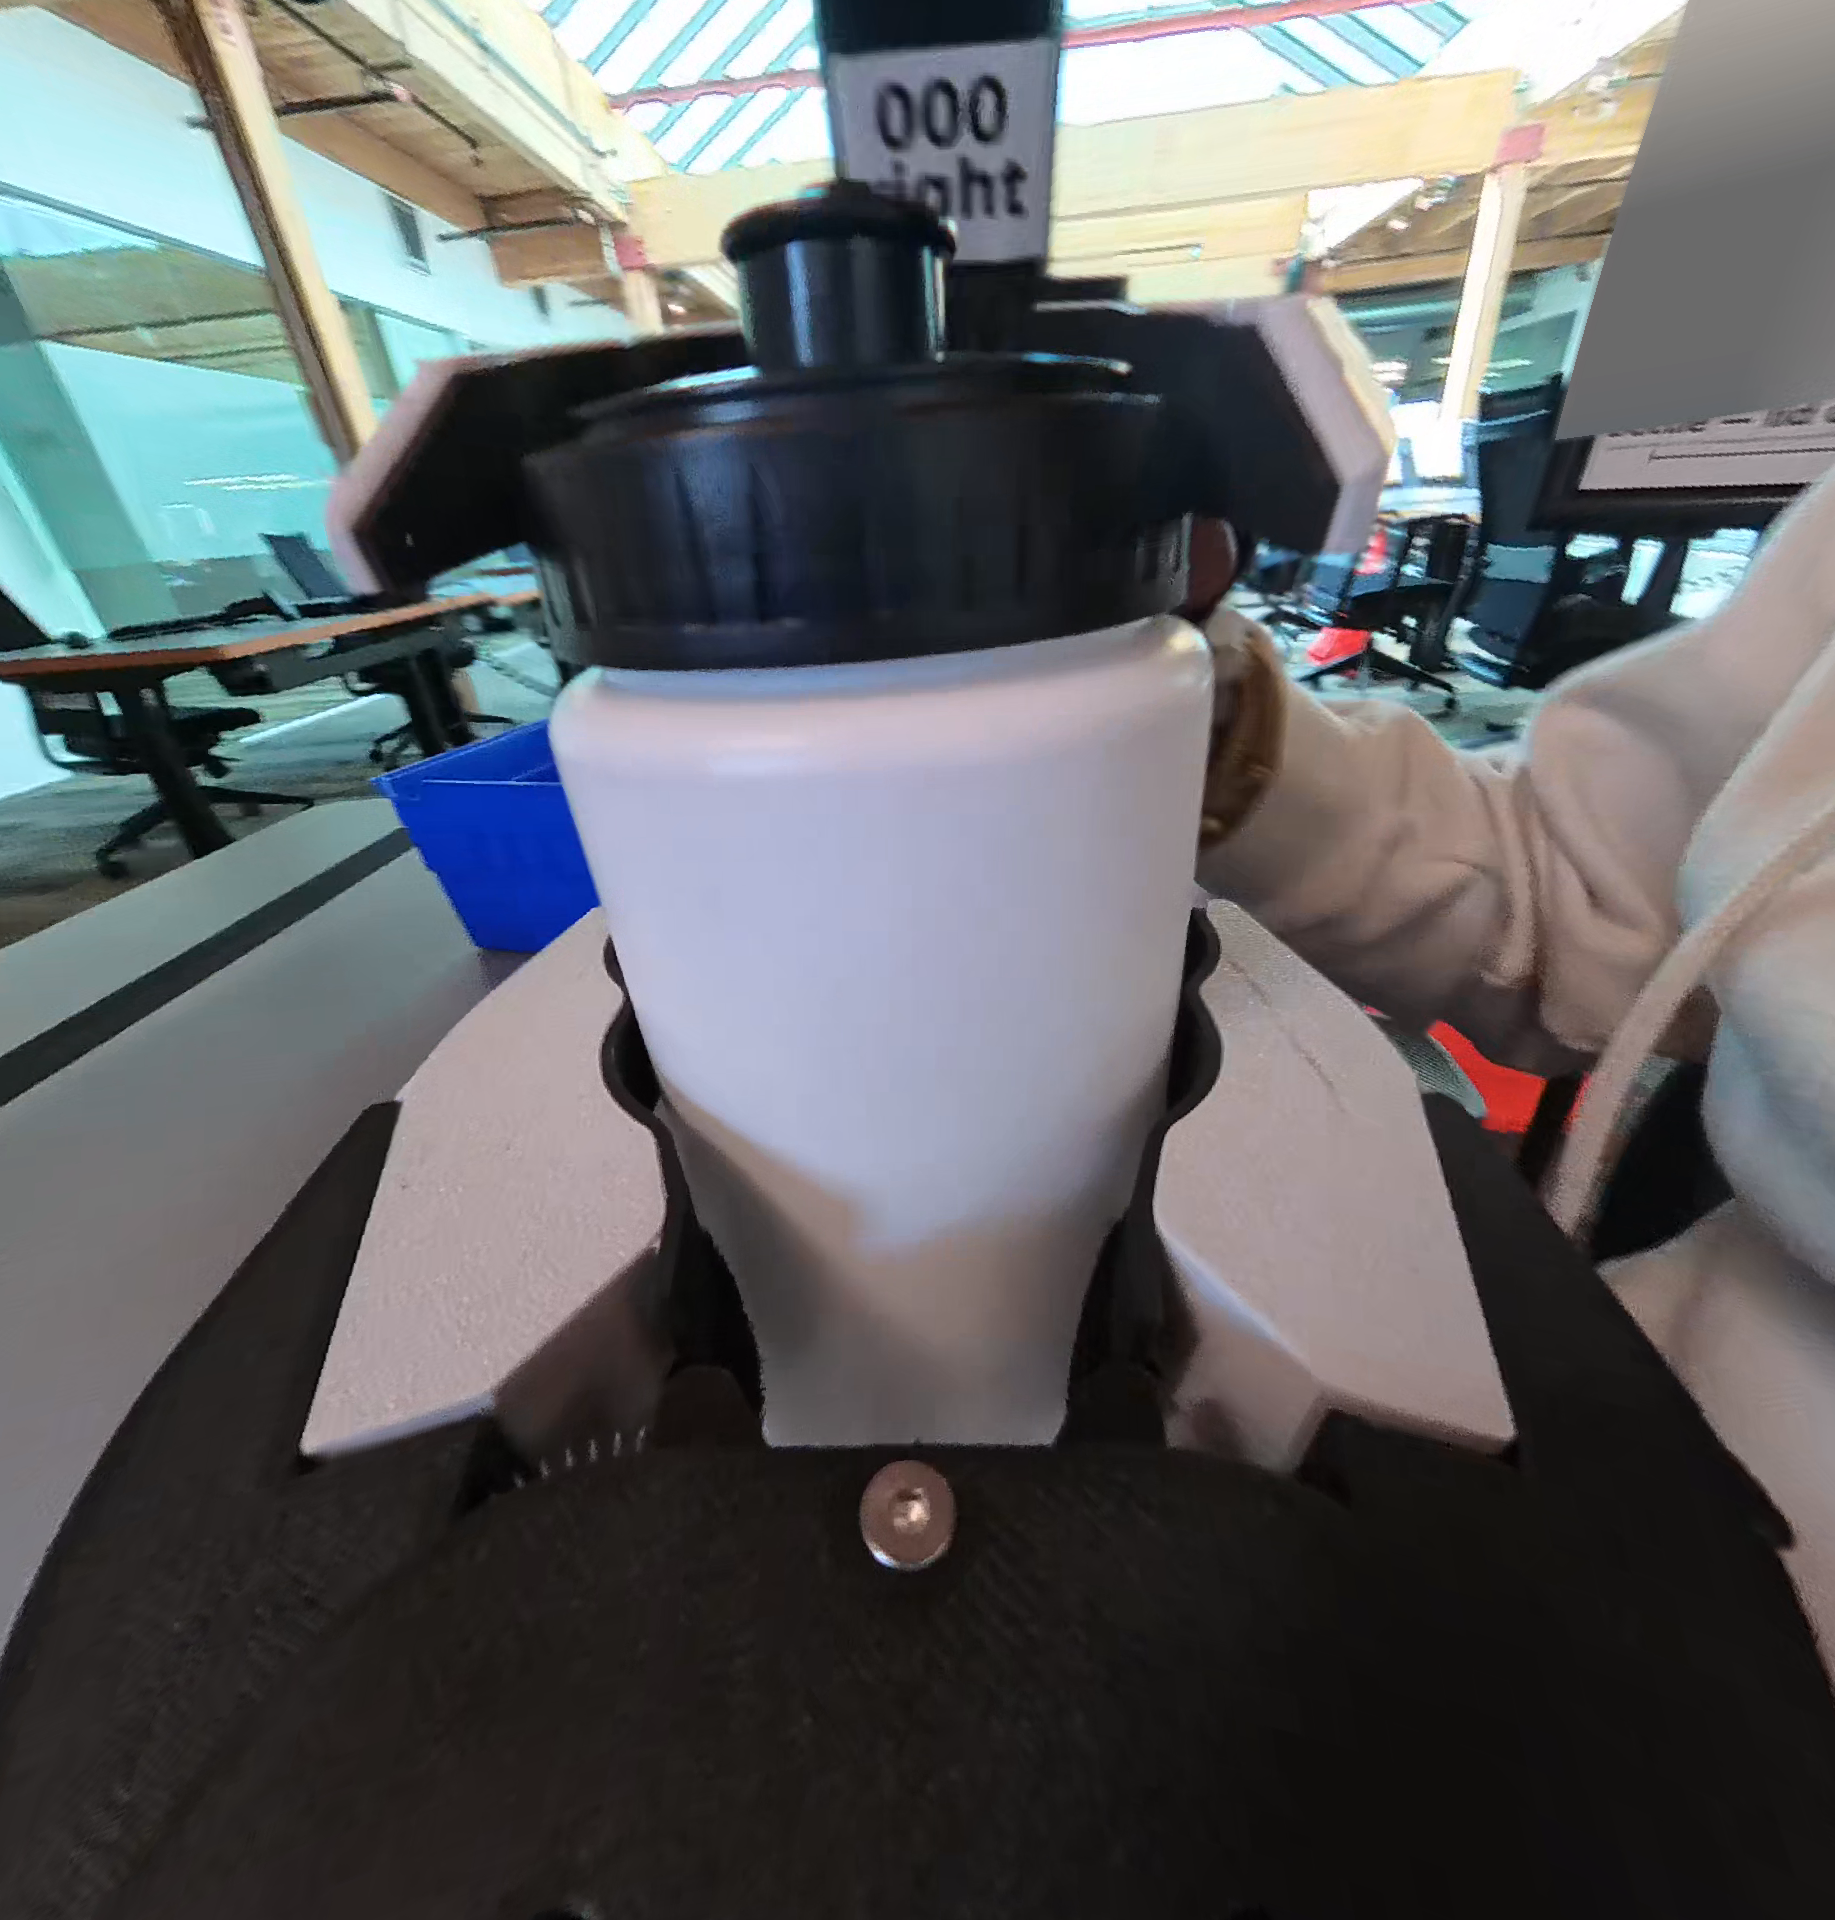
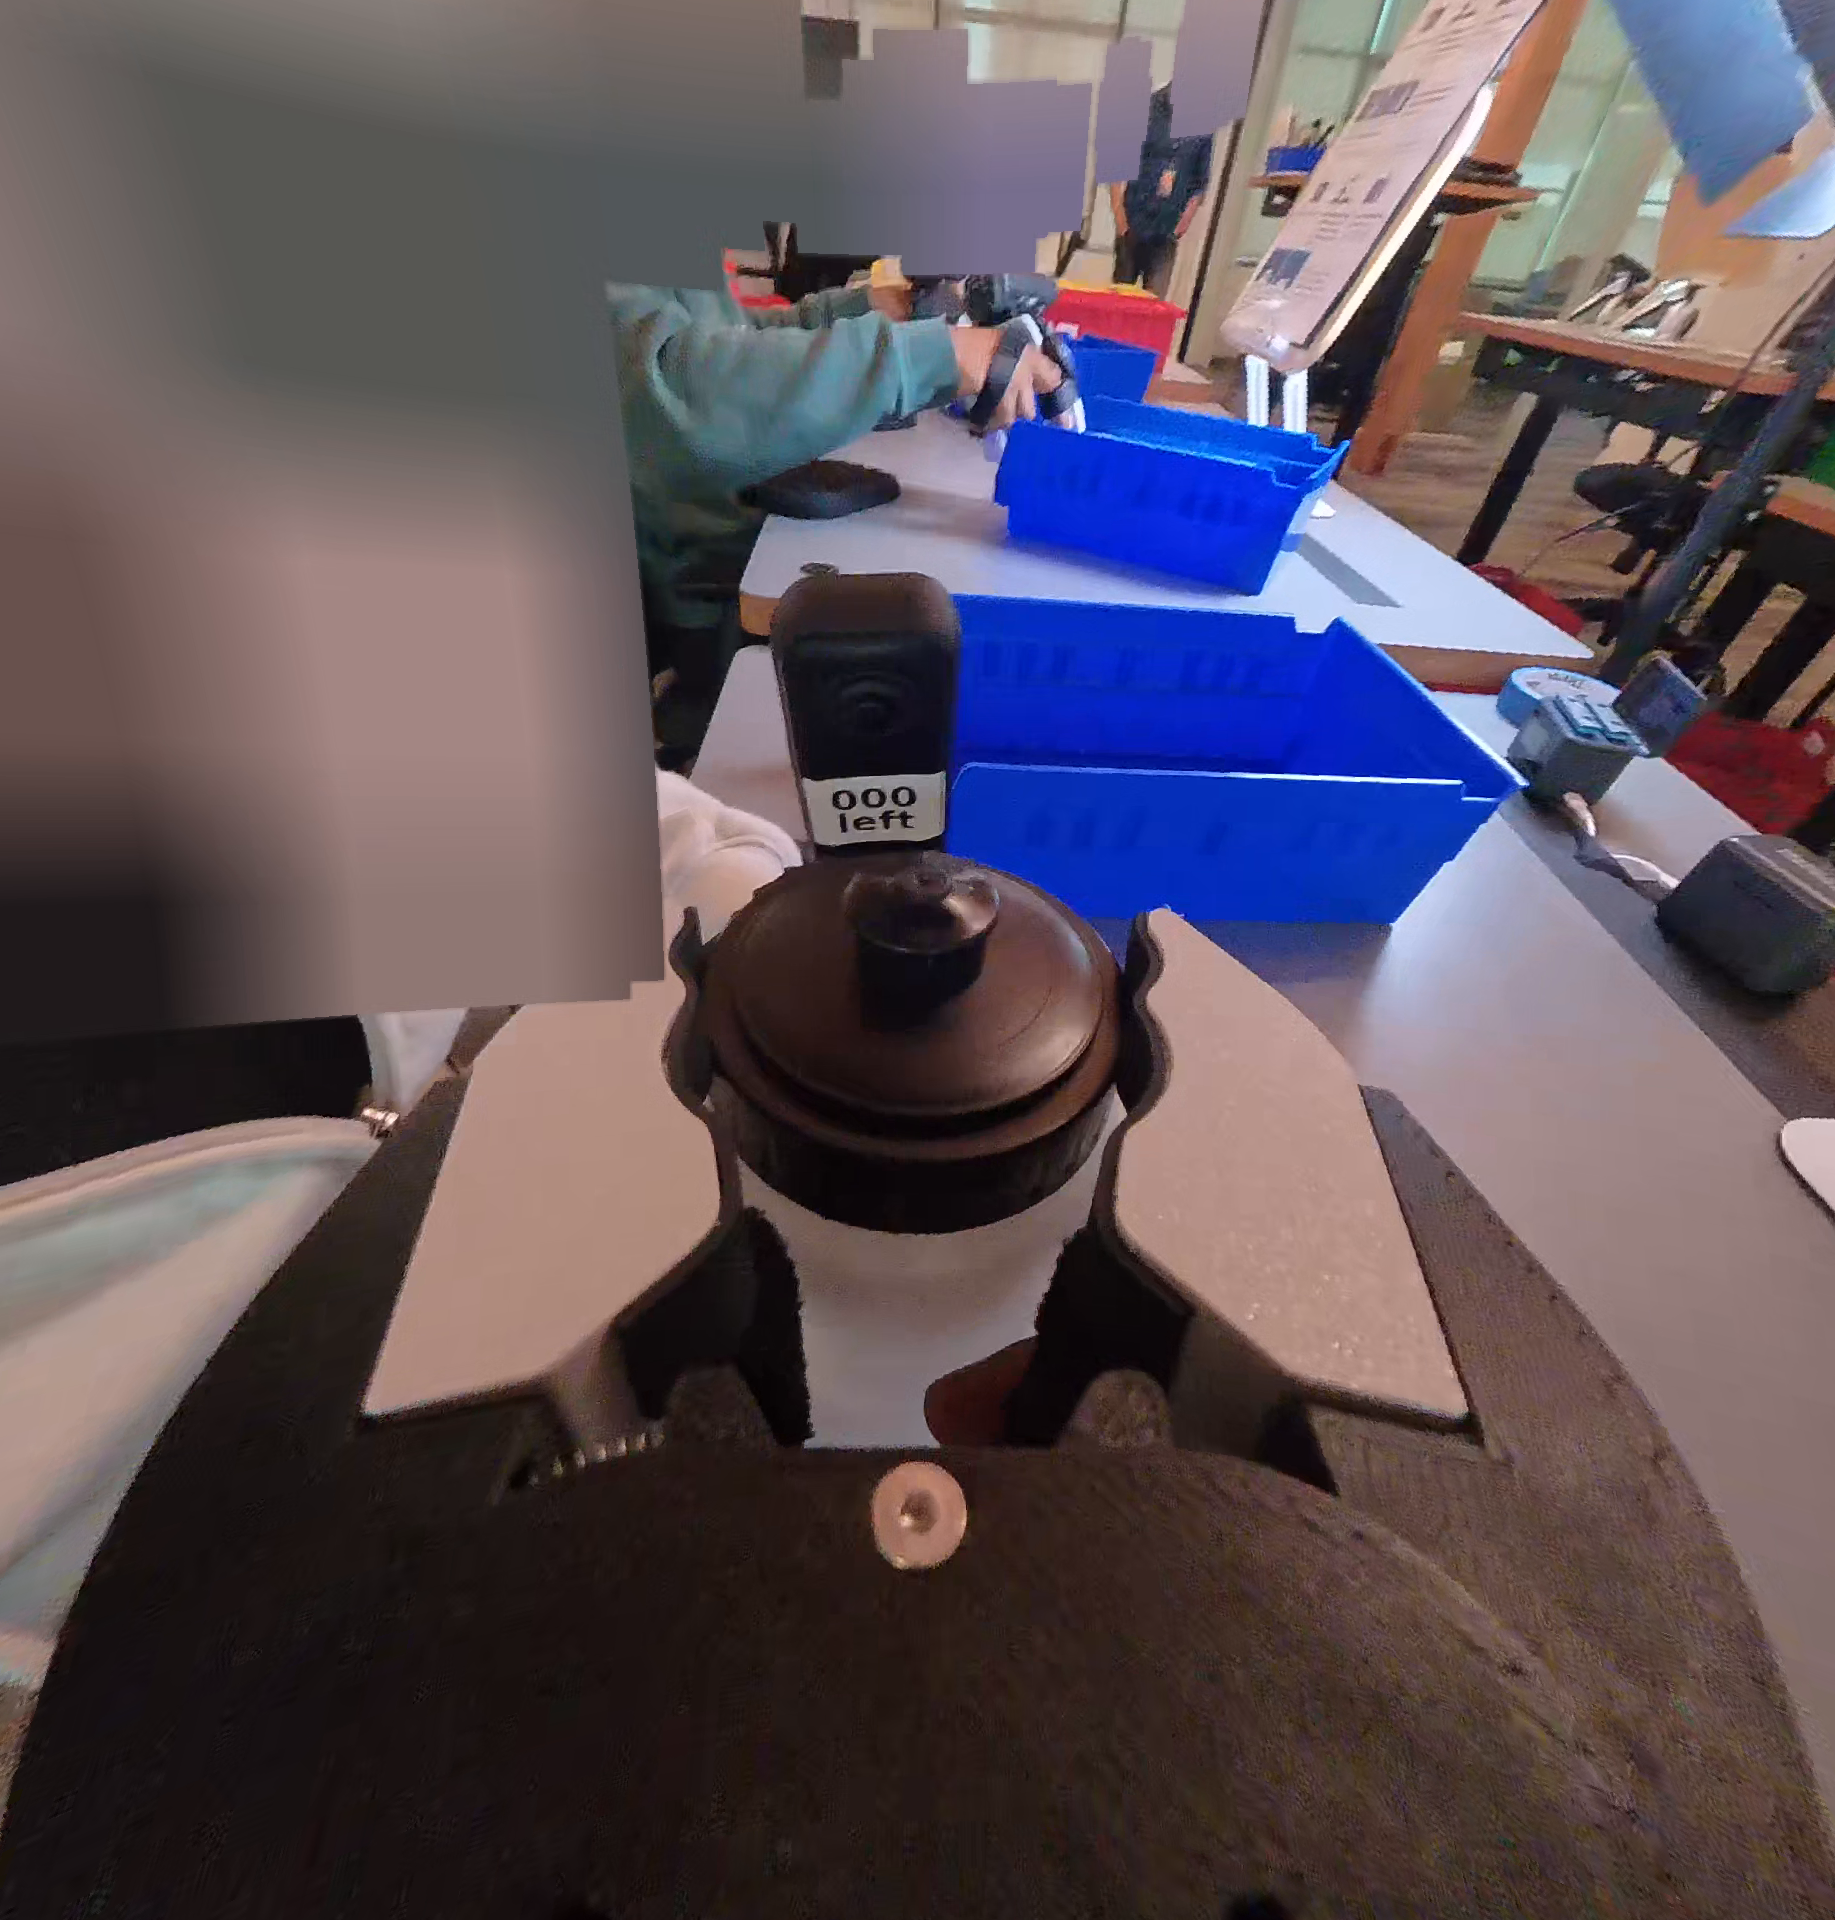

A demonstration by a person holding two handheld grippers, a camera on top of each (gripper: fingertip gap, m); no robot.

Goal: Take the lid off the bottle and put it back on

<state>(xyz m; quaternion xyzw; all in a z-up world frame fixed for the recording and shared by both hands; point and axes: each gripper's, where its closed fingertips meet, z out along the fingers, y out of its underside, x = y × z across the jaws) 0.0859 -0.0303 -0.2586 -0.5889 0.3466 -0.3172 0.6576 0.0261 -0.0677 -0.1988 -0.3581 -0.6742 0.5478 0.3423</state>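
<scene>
Left gripper (image 1: pixel 908 1049) clamps white bottle (image 1: pixel 892 935) body; right gripper (image 2: pixel 918 1049) closed around its black lid (image 2: pixel 908 1081), seated on.

Two grippers are closed around one thing, low and high.

The left gripper (image 1: pixel 908 1049) is squeezed tight from both sides, low down, with its black pads (image 1: pixel 638 1060) pressed in. The right gripper (image 2: pixel 918 1049) is clamped higher up, with one finger on each side. In the left wrist view, the right gripper (image 1: pixel 861 457) is seen from the front, higher up. A cream sleeve (image 1: pixel 1464 831) is seen behind it.
</scene>
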